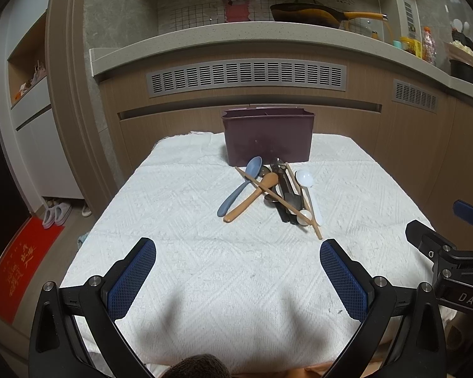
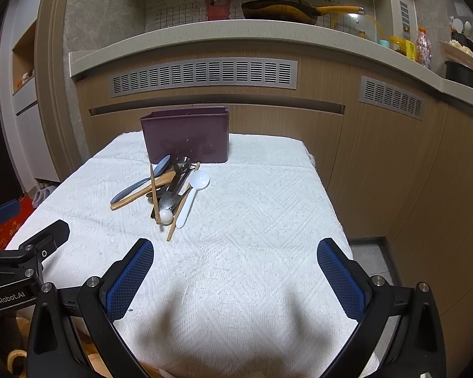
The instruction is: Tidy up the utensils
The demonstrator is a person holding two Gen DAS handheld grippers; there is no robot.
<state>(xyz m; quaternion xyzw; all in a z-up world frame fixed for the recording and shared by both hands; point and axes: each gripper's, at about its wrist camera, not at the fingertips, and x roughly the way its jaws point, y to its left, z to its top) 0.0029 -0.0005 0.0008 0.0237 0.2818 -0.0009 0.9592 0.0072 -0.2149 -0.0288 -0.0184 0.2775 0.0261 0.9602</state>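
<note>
Far left: red floor mat (image 1: 19,261) and grey slippers (image 1: 57,214) on the floor beside the white cupboard. Behind the table: wooden cabinet front with a grey vent grille (image 1: 246,77); above it, a speckled countertop (image 1: 236,36) carrying a dark frying pan (image 1: 309,14) with a yellow handle, then bottles and jars (image 1: 421,44) toward the right. Nothing between either gripper and the utensils. Left gripper (image 1: 238,278): low over the near part of the white textured cloth (image 1: 179,252), jaws spread wide, blue pads (image 1: 132,280) bare, nothing grasped. Right gripper (image 2: 235,278): just beside it at the same height, likewise released and holding nothing, aimed past the pile toward the cloth's right half. Purple utensil holder (image 1: 268,135): upright at the far centre of the cloth, interior not visible. Utensil pile just in front of it, from left: blue spoon (image 1: 239,190), tan wooden spoon (image 1: 252,198), dark metal cutlery (image 1: 287,195) bunched together, white plastic spoon (image 1: 309,192). Wooden chopsticks (image 1: 279,202): one laid diagonally across the whole pile, another alongside the metal pieces. All utensils lying flat on the cloth, well apart from both grippers.
</note>
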